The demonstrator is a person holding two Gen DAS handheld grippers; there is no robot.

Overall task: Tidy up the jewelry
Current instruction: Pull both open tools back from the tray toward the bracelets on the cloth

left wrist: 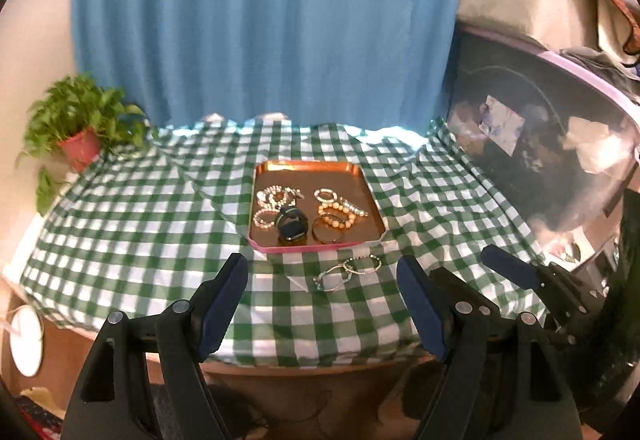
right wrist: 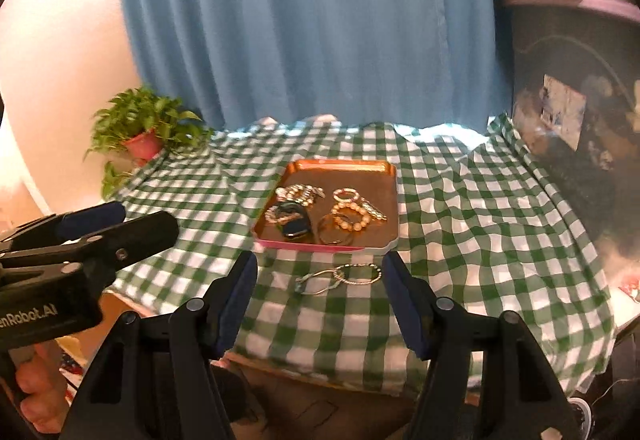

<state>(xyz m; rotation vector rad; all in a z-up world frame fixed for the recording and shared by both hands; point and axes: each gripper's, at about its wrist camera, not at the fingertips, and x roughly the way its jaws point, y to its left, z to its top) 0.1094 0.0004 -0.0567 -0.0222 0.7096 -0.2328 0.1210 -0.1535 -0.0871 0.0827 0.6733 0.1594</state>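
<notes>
A copper tray with a pink rim (left wrist: 312, 169) (right wrist: 344, 167) sits mid-table on the green checked cloth. It holds several bracelets and rings, a peach bead bracelet (left wrist: 338, 215) (right wrist: 352, 217) and a black smartwatch (left wrist: 291, 226) (right wrist: 295, 227). A thin chain with rings (left wrist: 347, 268) (right wrist: 340, 276) lies on the cloth just in front of the tray. My left gripper (left wrist: 322, 280) is open and empty, near the table's front edge, short of the chain. My right gripper (right wrist: 320, 276) is open and empty, its fingers either side of the chain and short of it.
A potted plant (left wrist: 80, 123) (right wrist: 144, 127) stands at the back left. A blue curtain (left wrist: 260, 19) hangs behind. A dark bin with clutter (left wrist: 540, 143) stands at the right. The right gripper shows in the left wrist view (left wrist: 532, 276); the left gripper shows in the right wrist view (right wrist: 80, 240).
</notes>
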